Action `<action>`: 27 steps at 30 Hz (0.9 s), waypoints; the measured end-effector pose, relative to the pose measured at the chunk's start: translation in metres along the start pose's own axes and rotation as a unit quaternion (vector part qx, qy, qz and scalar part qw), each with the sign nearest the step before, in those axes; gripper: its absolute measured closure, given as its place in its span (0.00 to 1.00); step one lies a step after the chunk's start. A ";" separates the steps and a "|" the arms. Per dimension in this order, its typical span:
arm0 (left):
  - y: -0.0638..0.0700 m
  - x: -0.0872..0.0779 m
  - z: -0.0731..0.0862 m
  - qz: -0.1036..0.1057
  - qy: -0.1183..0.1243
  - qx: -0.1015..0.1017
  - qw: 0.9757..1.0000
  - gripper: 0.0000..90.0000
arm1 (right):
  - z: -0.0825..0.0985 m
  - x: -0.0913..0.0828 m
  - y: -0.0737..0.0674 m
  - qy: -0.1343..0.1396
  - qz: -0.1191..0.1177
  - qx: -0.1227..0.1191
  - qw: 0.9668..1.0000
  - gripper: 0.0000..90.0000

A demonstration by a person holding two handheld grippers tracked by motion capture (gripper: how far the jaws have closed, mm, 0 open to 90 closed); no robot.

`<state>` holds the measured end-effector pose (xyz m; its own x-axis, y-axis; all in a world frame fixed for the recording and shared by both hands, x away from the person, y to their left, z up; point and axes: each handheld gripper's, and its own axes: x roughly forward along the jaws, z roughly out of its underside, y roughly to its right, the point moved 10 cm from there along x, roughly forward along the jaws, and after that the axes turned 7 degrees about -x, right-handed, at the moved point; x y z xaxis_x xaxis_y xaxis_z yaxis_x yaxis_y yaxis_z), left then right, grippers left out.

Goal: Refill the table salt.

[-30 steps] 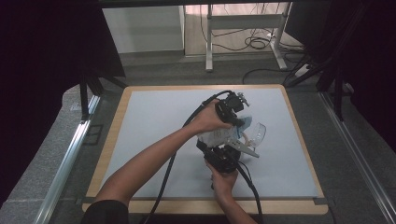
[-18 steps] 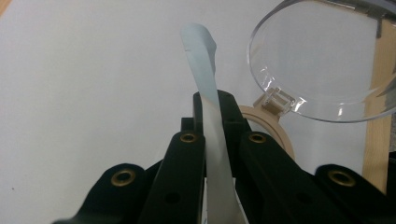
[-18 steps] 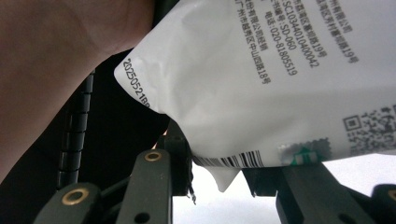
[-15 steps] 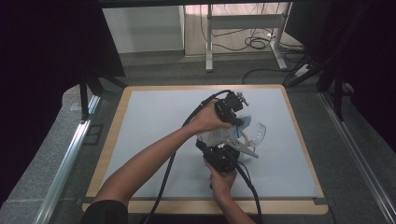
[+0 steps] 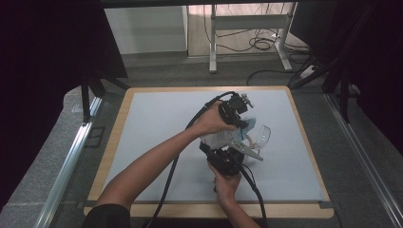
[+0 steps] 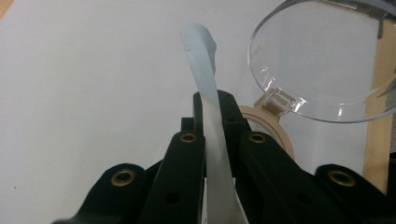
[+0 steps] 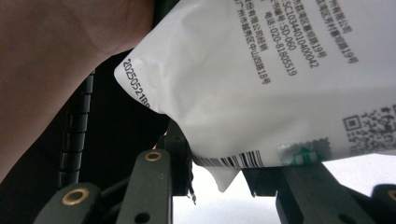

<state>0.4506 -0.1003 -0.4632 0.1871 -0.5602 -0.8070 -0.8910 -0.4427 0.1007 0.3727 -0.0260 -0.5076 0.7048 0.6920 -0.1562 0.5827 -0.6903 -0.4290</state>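
Note:
A white packet with black print and a pale blue top edge hangs between both grippers above the grey mat. My left gripper comes down from above. In the left gripper view my left gripper is shut on the packet's thin edge. My right gripper reaches up from below. In the right gripper view my right gripper has the packet's lower end pinched between its jaws, and a hand sits at the top left. Just right of the packet lies a clear round lid hinged to a beige ring.
The clear lid and the beige ring lie close behind the left jaws. A wooden border frames the mat. Metal rails run along both sides of the table, and cables lie on the floor beyond a desk frame at the back.

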 end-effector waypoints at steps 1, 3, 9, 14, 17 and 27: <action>-0.001 -0.001 0.000 -0.001 -0.001 0.002 1.000 1.00 | 0.000 0.000 -0.001 -0.001 -0.001 0.000 1.000 0.74; -0.001 -0.001 0.001 -0.001 0.000 0.000 1.000 1.00 | -0.001 0.001 -0.002 -0.001 -0.002 0.001 1.000 0.74; -0.002 -0.002 0.001 -0.002 -0.003 0.001 1.000 1.00 | -0.001 0.002 -0.003 0.002 -0.002 0.002 1.000 0.74; -0.001 -0.002 0.001 -0.001 -0.002 0.000 1.000 1.00 | -0.001 0.002 -0.003 0.000 -0.003 0.003 1.000 0.74; -0.001 -0.001 0.001 0.000 -0.001 0.000 1.000 1.00 | -0.001 0.000 -0.002 -0.002 -0.003 0.003 1.000 0.74; 0.001 0.000 0.000 0.003 0.001 0.001 1.000 1.00 | -0.001 -0.001 -0.001 -0.002 0.001 0.002 1.000 0.74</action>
<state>0.4503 -0.1008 -0.4630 0.1832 -0.5644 -0.8049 -0.8925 -0.4387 0.1045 0.3718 -0.0260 -0.5061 0.7044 0.6914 -0.1607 0.5798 -0.6911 -0.4316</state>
